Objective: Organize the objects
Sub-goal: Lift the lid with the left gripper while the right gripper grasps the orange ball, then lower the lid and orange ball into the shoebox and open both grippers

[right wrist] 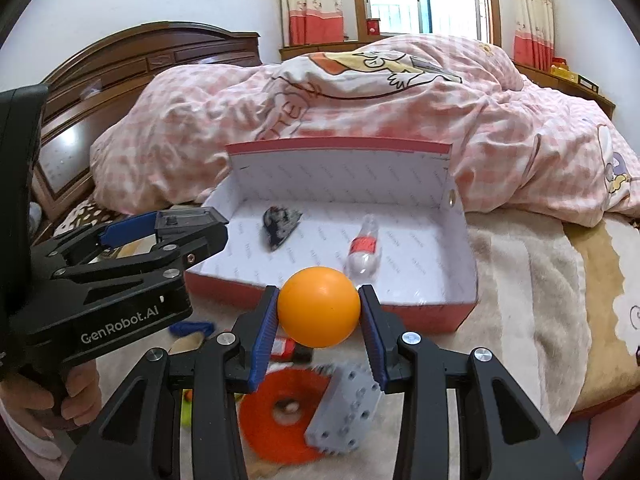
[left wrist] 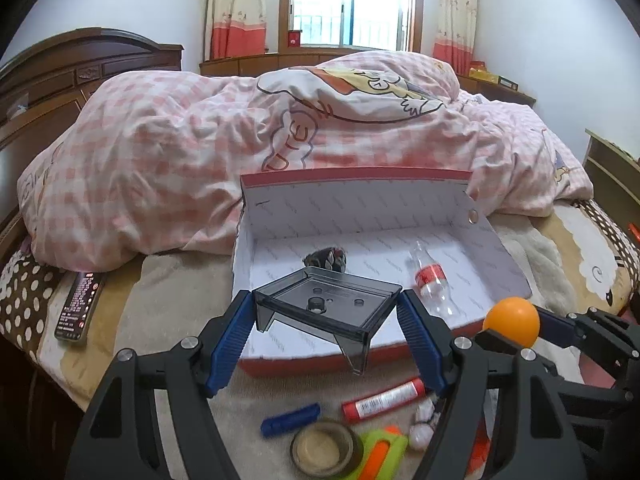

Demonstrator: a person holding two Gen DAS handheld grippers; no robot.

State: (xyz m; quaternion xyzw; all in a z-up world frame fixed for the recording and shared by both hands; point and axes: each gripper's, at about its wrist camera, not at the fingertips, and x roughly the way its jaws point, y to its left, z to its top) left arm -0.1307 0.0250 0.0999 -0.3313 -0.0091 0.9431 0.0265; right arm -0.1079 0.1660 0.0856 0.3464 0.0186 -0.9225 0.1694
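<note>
Orange ball [right wrist: 319, 306] in R gripper [right wrist: 319, 312], above box [right wrist: 332, 304]

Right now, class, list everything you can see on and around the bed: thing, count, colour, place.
Box: one, red outside, white inside, open on bed.
Bottle: one, clear, red label, in box.
Dark bundle: one, black, in box.
Ball: one, orange, in right gripper.
Tray: one, smoky grey, in left gripper.
Phone: one, dark, bed's left edge.
Tape roll: one, brown, foreground.
Tube: one, red.
Quilt: one, pink check.
Left gripper: black, blue pads.
Right gripper: same.
</note>
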